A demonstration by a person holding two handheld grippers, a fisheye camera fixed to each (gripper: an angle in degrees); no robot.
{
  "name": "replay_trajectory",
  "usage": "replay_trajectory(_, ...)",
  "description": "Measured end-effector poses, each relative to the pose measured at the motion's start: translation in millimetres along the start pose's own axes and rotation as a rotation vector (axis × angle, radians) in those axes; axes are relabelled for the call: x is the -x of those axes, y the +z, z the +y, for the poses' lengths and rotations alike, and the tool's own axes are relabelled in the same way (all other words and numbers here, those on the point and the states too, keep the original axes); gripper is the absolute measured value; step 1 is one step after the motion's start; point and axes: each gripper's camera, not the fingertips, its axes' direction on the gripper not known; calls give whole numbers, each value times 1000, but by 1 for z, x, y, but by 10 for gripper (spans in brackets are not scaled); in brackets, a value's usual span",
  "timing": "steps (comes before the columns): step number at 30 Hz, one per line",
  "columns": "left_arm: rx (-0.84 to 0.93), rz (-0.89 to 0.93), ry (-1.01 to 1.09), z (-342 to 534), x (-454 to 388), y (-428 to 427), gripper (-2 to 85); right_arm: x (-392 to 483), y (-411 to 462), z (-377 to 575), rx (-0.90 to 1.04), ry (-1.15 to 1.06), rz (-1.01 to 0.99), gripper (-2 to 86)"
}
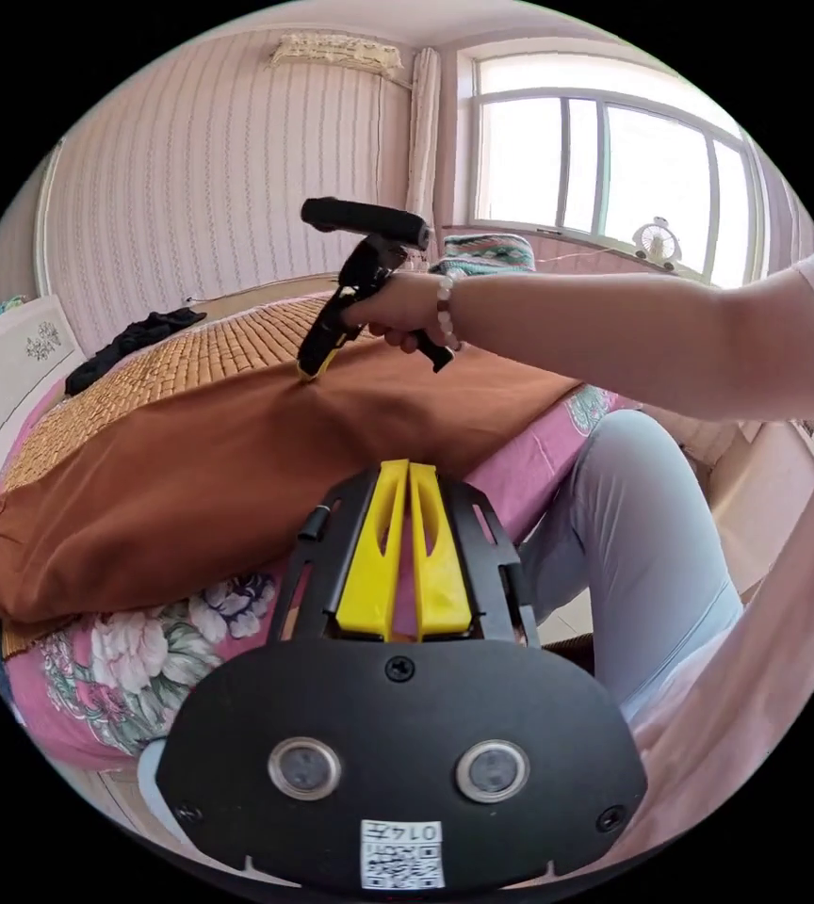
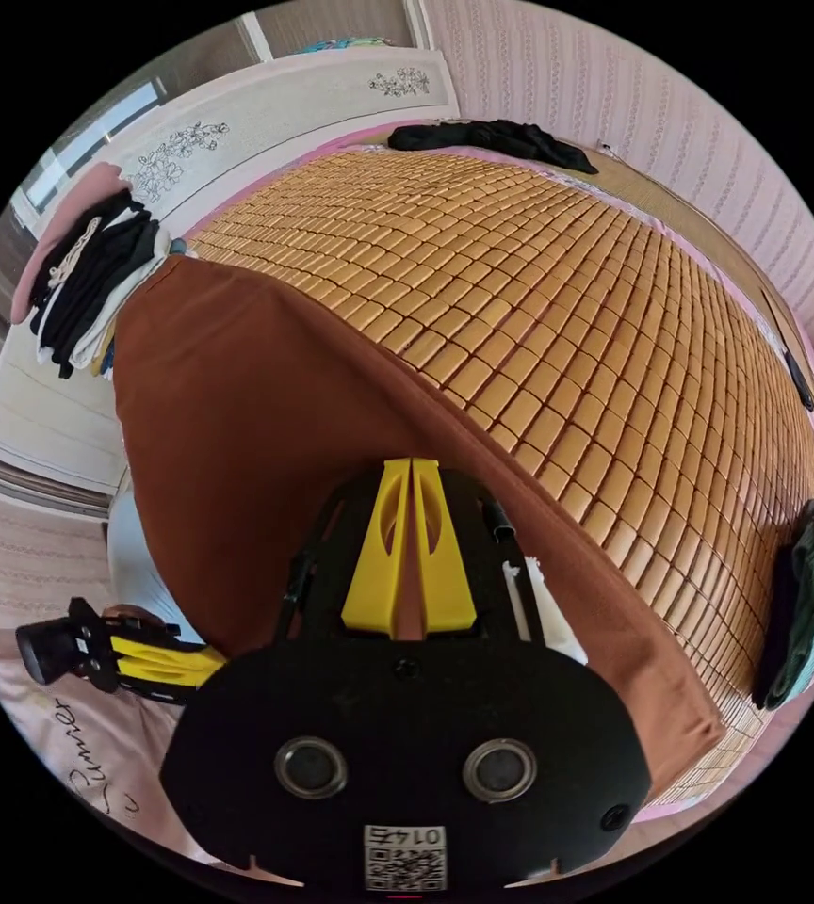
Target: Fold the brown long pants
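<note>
On the bed, the brown long pants (image 1: 237,471) lie as one long flat band along the near edge of the woven bamboo mat (image 2: 558,320), already doubled leg on leg by the look of it, one end near the stack of folded clothes (image 2: 87,273) at the bed end, the other end toward the opposite corner of the mat.

Right tool (image 1: 317,363): seen in the left gripper view, held in a hand (image 1: 407,306), tip down on the far edge of the pants. In the right gripper view its yellow jaws stand together, tips against the brown cloth. Whether cloth is pinched between them cannot be told; the jaws themselves hide the contact.

Left tool (image 1: 407,471): jaws together, nothing between them, hovering off the near side of the bed, apart from the pants, over the floral bedsheet (image 1: 143,659).

Step in hand, as judged: smoothing or setting the long edge before a crosswise fold. Lengthwise fold looks done; pants are not yet shortened.

Next move calls for: both tools opening and taking one end of the band at its two corners, through both layers, then carrying it over to the other end with edges aligned. Cloth looks limp, so uneven lift would skew the fold.

Dark garment (image 2: 492,137) lies at the far side of the mat, well apart from the work.
</note>
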Motion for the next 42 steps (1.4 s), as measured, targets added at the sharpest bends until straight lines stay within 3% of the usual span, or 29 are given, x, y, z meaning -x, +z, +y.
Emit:
replay_trajectory(5,-91,-342,-250,28,116,-73,-9,42,-19,-7,-134,-104,-95,-3)
replay_trajectory(8,-45,-558,-413,49,197,-108,-10,111,-17,-19,-164,-293,-328,-4)
replay_trajectory(12,53,-726,-531,77,279,-128,-10,193,7,-20,-155,-455,-374,-5)
replay_trajectory(15,131,-589,-546,90,304,-124,-10,212,43,-21,-110,-437,-295,-6)
replay_trajectory(18,186,-618,-450,92,302,-121,-10,207,45,-20,-121,-421,-320,-5)
replay_trajectory(28,184,-555,-519,89,315,-133,-10,189,33,-1,-84,-391,-418,-3)
replay_trajectory(31,112,-551,-512,69,280,-149,-10,165,20,31,-24,-382,-451,-3)
replay_trajectory(33,-3,-404,-367,47,224,-144,-10,144,8,58,-50,-328,-397,-3)
replay_trajectory(35,-17,-365,-249,31,179,-125,-10,113,-9,95,-164,-186,-294,-3)
replay_trajectory(38,-40,-199,-164,10,123,-79,-10,99,-5,119,-164,-103,-166,-3)
replay_trajectory(40,-8,-95,-139,2,100,-46,-10,101,2,132,-184,-87,-143,-3)
replay_trajectory(42,129,-126,-110,0,79,-6,-10,103,2,143,-214,-72,-132,-3)
